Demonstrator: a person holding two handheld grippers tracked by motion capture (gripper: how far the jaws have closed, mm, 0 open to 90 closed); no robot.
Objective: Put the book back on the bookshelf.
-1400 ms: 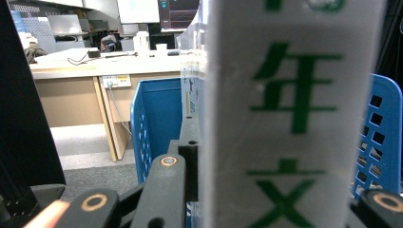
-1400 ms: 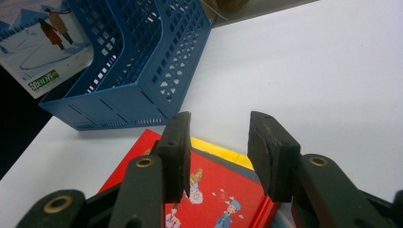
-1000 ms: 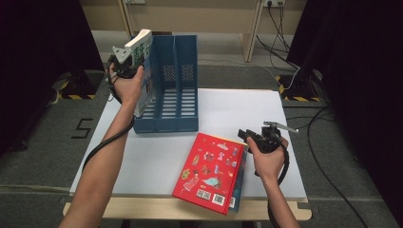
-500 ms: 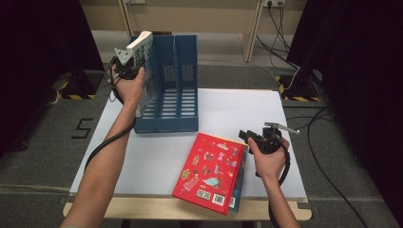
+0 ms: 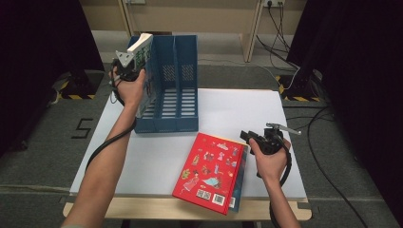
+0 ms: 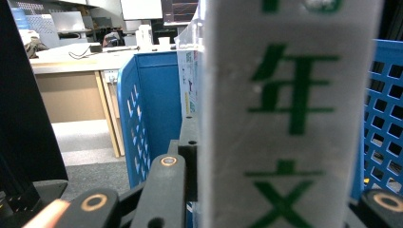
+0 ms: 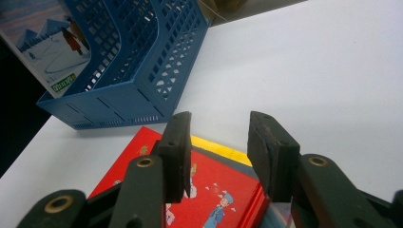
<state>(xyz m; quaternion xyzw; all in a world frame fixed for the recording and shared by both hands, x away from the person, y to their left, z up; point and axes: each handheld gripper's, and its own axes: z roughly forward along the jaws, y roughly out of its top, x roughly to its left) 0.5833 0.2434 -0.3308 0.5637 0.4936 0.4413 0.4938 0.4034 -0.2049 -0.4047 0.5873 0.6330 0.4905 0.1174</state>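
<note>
Unmoved, left hand-held gripper [image 5: 127,66] clamps book [image 6: 285,114], green spine characters close-up; right hand-held gripper [image 7: 216,152] gapes empty.

A big book spine [image 6: 290,114] is standing very close to the camera, right in the middle. It is grey-white with green letters going down it. The black jaws of the hand-held gripper [image 6: 280,190] are rising from the bottom on both sides of the book and are pressing against it. A blue file holder [image 6: 152,104] with holes in its walls is sitting just behind the book, with one wall showing at the left and another at the right. Far back, a wooden desk [image 6: 71,61] is carrying cables and some small things too blurry to tell.
</note>
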